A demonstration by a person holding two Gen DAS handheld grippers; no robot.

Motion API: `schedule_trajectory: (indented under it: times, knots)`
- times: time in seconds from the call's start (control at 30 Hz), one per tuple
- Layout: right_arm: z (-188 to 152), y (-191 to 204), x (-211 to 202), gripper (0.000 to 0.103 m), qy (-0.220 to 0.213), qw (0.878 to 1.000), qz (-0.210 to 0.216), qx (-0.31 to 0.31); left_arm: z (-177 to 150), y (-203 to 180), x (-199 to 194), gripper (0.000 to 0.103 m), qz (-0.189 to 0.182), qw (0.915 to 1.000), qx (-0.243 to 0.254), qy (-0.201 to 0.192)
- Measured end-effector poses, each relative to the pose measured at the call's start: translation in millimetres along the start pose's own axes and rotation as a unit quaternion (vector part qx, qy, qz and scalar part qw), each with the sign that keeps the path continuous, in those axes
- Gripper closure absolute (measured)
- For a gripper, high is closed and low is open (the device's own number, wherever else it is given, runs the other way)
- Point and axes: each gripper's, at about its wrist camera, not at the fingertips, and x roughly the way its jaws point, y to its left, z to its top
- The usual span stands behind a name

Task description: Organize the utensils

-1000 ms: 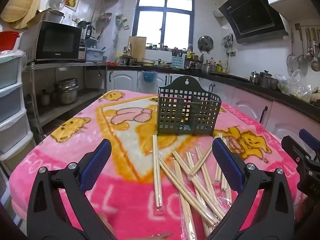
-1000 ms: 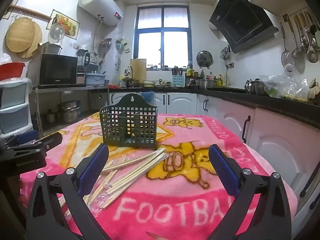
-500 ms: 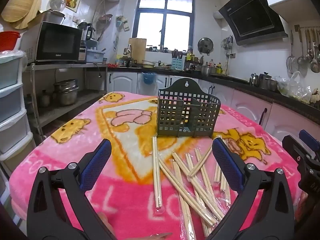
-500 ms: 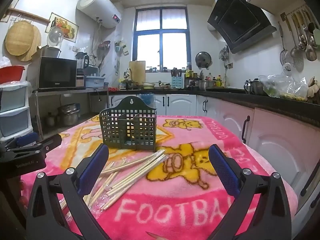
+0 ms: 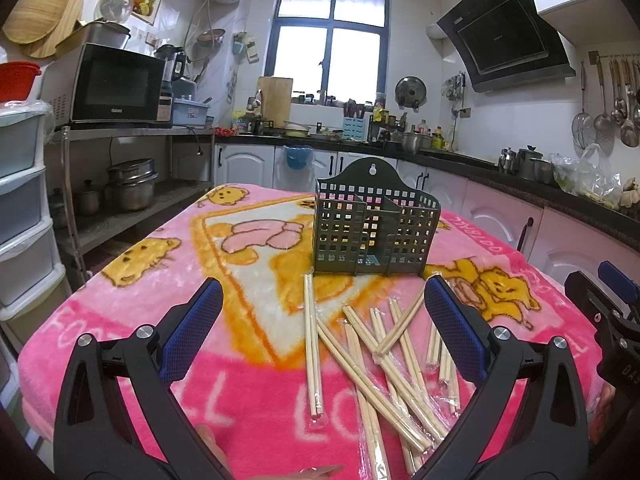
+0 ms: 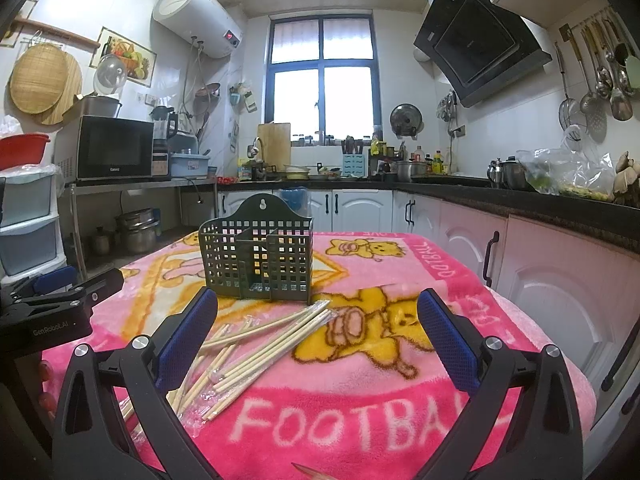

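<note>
Wooden chopsticks lie scattered before the upright green utensil caddy; left gripper and right gripper gape wide, holding nothing.

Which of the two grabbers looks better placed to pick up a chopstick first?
Probably the left gripper: its open fingers frame the pale wooden chopsticks scattered on the pink blanket directly ahead. For the right gripper, also open, most chopsticks lie off toward its left finger. The dark green slotted holder stands empty behind them.
</note>
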Motion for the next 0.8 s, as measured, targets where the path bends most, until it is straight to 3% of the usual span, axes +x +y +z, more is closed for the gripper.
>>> schedule_trajectory:
  times: [0.8]
  knots:
    - [4.2,-1.7,-3.0,0.006,-0.004,1.000,0.000,0.004,-0.2,1.4,-0.6,0.010,0.000,1.0000,-0.002,0.000]
